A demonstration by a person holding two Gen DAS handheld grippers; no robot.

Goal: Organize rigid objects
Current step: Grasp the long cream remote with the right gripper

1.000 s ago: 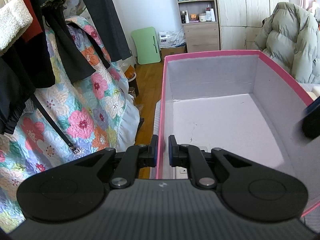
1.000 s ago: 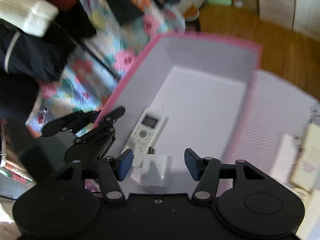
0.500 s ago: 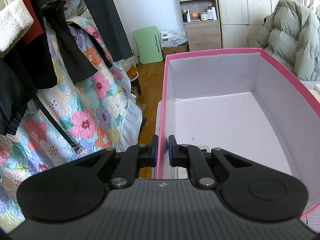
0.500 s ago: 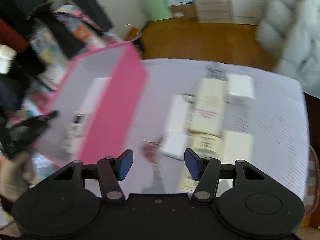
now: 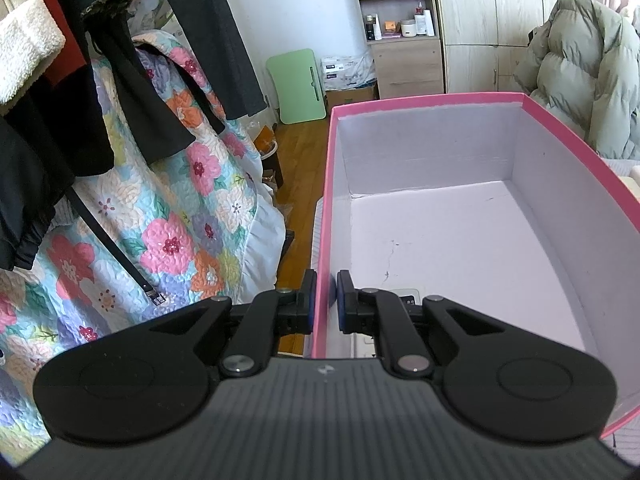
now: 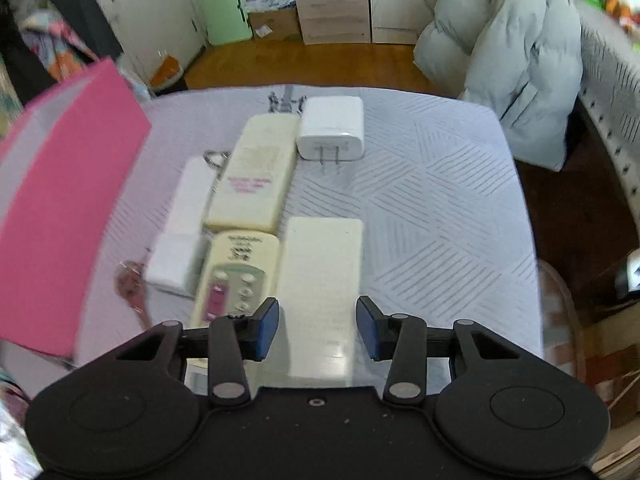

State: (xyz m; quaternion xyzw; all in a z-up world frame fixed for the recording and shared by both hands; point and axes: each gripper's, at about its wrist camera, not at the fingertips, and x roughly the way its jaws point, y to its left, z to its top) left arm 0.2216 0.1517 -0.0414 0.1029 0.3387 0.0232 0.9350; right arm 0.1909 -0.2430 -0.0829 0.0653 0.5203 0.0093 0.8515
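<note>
My left gripper is shut on the left wall of the pink box, whose inside is white; a white remote lies in it just behind my fingers. My right gripper is open and empty, above a cream flat block on the table. Beside it lie a cream remote with buttons, a larger cream remote, a white plug charger, a white bar and a small white block. The pink box stands at the left in the right wrist view.
The table has a grey-white patterned cloth. A red keyring item lies by the box. A floral quilt with hanging dark clothes is left of the box. A puffy grey coat lies beyond the table's far right.
My right gripper has swung out of the pink box, where it let go of a white adapter, and moved right over the objects on the table. My left gripper keeps holding the box wall.
</note>
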